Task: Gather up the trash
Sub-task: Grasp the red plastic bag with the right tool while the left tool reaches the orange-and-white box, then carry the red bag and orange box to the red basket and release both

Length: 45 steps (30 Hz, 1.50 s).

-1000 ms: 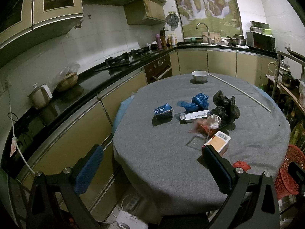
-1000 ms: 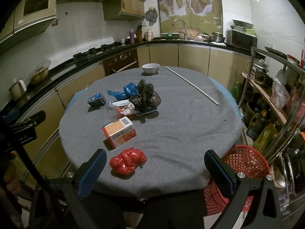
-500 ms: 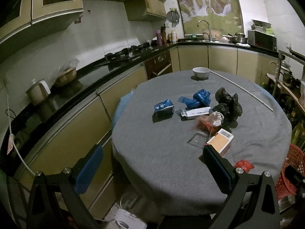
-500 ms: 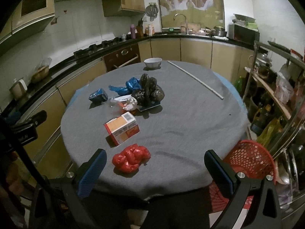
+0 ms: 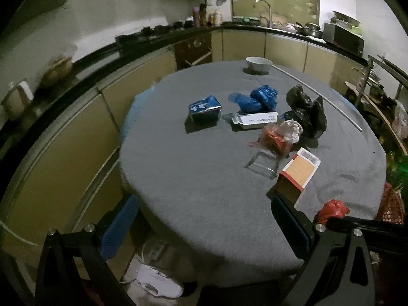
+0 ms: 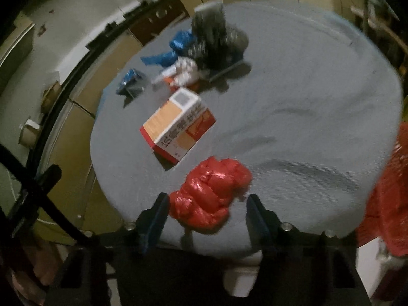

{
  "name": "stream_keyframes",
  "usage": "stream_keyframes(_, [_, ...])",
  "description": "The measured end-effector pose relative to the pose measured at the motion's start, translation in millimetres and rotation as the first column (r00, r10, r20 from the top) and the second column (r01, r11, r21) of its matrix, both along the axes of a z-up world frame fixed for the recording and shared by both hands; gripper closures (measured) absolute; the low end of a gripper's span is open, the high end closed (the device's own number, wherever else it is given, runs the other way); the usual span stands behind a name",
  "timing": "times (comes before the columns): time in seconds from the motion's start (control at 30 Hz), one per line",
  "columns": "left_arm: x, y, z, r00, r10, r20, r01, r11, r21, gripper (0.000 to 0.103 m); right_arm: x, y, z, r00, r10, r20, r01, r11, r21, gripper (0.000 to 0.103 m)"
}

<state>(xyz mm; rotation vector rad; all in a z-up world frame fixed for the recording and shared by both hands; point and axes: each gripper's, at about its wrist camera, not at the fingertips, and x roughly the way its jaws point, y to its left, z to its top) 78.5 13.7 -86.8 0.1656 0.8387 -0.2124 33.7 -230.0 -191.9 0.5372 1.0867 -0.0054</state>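
A: Right claw (image 6: 205,219) has dropped low and forward over the last second; it was held back from the surface (image 6: 293,107), and now the red bag (image 6: 209,195) sits between its two blue pads. Left claw (image 5: 204,227) has crept slightly closer to the surface edge.

B: Log states, left to right.

A: Left claw: pads wide apart, nothing between them, hanging off the near-left edge of the surface. My reading is that it is parked there to keep out of the way. On the cloth ahead of it: blue carton (image 5: 204,107), crumpled blue bag (image 5: 257,98), flat white packet (image 5: 255,120), clear wrapper with red scraps (image 5: 276,137), black bag (image 5: 307,112), orange box (image 5: 298,176). White bowl (image 5: 258,63) at the far edge, thin rod (image 5: 318,91) lying across the far right.

B: And the right?

A: Right claw: pads apart, straddling the red bag near the front edge. I cannot tell whether either pad touches it; the frame is blurred. Not clamped yet.

B: Why that one first?

A: Judgement only: it lies nearest the claw and nearest the red basket (image 6: 387,193), which stands off the surface at the right. That basket looks like the likely drop point.

B: Risk?

A: Crumpled plastic is soft, so it may slip out if pinched shallowly.
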Motion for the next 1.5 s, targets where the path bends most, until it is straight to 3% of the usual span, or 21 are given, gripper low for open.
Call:
stream_keyframes(0.07, [4.8,-3.3,-0.1,1.0,-0.025,-0.009,0.025,1.0,-0.008,0.0,9.8,1.5,-9.7,1.0,-0.004,-0.03,0.005,1.0,0.03,0.044])
stream_keyframes(0.13, [8.4,-9.2,-1.0,0.998,-0.065,-0.011,0.064,0.998,-0.009,0.0,14.7,1.7,-16.2,0.999,-0.006,-0.04,0.008,0.999,0.051,0.053])
stream_keyframes(0.27, [19.0,-27.8,-7.7,0.987,-0.157,-0.034,0.157,0.988,-0.002,0.003,12.9,-2.1,-20.9,1.0,0.003,0.001,-0.003,0.998,0.06,0.058])
stream_keyframes(0.4, [34.2,-54.5,-19.9,0.963,-0.244,-0.111,0.239,0.969,-0.058,0.011,1.9,-22.5,-19.9,0.998,-0.044,0.04,0.042,0.999,0.033,0.058])
stream_keyframes(0.6, [46.3,-105.1,-39.4,0.923,-0.341,-0.18,0.322,0.938,-0.127,0.012,-20.7,-64.7,-9.6,0.987,-0.136,0.087,0.134,0.991,0.028,0.059])
stream_keyframes(0.73, [54.6,-123.6,-56.7,0.918,-0.338,-0.206,0.323,0.94,-0.107,0.016,-38.6,-87.0,-3.0,0.974,-0.187,0.129,0.182,0.982,0.051,0.059])
stream_keyframes(0.77, [56.0,-124.9,-59.7,0.917,-0.337,-0.215,0.32,0.941,-0.112,0.03,-42.4,-92.4,-0.8,0.971,-0.195,0.138,0.189,0.981,0.052,0.059])
stream_keyframes(0.83, [59.5,-126.1,-69.3,0.906,-0.335,-0.259,0.312,0.942,-0.126,0.043,-50.9,-101.0,0.9,0.965,-0.21,0.156,0.205,0.978,0.048,0.059])
stream_keyframes(1.23, [25.3,-125.6,-71.9,0.91,-0.329,-0.253,0.298,0.942,-0.151,0.05,-84.5,-149.0,9.0,0.924,-0.31,0.224,0.31,0.95,0.035,0.059])
stream_keyframes(1.37, [1.4,-139.2,-56.4,0.89,-0.4,-0.219,0.37,0.914,-0.166,0.05,-110.4,-171.7,19.0,0.895,-0.355,0.27,0.362,0.932,0.026,0.059])
stream_keyframes(1.5, [-22.1,-174.3,-34.8,0.843,-0.508,-0.175,0.484,0.859,-0.166,0.05,-141.9,-194.0,21.9,0.873,-0.393,0.289,0.406,0.914,0.017,0.058])
